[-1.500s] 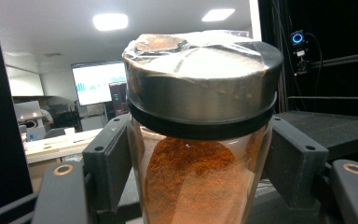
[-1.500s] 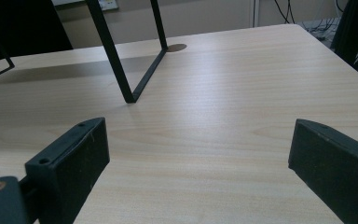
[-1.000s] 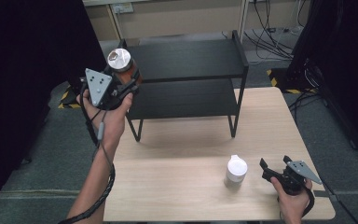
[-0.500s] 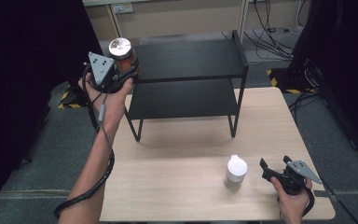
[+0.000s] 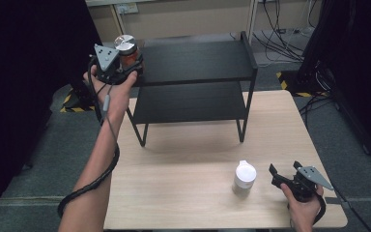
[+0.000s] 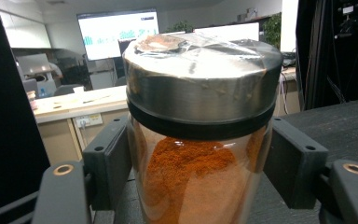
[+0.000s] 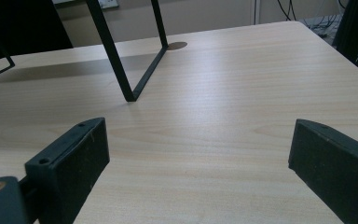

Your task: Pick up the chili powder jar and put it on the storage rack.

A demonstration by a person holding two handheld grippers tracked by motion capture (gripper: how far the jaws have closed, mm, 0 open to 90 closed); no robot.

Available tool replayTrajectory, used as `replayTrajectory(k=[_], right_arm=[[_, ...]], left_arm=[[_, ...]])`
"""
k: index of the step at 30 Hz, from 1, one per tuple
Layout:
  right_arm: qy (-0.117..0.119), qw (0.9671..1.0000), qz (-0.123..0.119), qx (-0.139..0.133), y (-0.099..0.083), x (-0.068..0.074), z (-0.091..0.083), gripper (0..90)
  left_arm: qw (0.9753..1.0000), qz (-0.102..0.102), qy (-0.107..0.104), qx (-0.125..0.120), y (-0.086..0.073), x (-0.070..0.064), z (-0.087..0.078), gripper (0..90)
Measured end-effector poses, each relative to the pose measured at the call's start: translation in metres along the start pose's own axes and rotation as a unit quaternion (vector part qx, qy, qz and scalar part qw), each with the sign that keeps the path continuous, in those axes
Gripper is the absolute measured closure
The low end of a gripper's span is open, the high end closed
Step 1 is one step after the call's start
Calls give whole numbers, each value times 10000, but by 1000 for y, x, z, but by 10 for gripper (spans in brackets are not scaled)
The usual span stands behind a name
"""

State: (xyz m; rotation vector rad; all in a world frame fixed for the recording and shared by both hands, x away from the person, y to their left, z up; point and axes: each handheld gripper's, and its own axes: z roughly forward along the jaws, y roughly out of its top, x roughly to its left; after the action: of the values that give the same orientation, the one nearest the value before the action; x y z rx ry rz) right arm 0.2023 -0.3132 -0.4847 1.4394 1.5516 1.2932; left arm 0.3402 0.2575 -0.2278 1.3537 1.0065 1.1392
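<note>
Right now your left arm stretches forward and up, lifting the left claw (image 5: 128,60) to the near left corner of the black shelf rack's (image 5: 198,60) top shelf. It is clenched around a spice jar (image 6: 200,135) of orange powder with a metal lid, held upright at that corner. Your right hand (image 5: 303,205) rests low at the worktop's (image 5: 183,193) near right edge, the right claw (image 7: 198,163) spread wide with nothing between its jaws, just beside a white bottle (image 5: 244,177).
</note>
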Motion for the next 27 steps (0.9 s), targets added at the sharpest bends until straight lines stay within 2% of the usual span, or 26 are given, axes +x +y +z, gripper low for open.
replayTrajectory(k=[16,27], right_arm=[[11,10000,13,8,0,-1,0,52],[14,10000,14,13,0,-1,0,52]], left_arm=[[9996,-162,-27,235,4,4,13,302],[9978,-568,-67,322,4,12,21,300]])
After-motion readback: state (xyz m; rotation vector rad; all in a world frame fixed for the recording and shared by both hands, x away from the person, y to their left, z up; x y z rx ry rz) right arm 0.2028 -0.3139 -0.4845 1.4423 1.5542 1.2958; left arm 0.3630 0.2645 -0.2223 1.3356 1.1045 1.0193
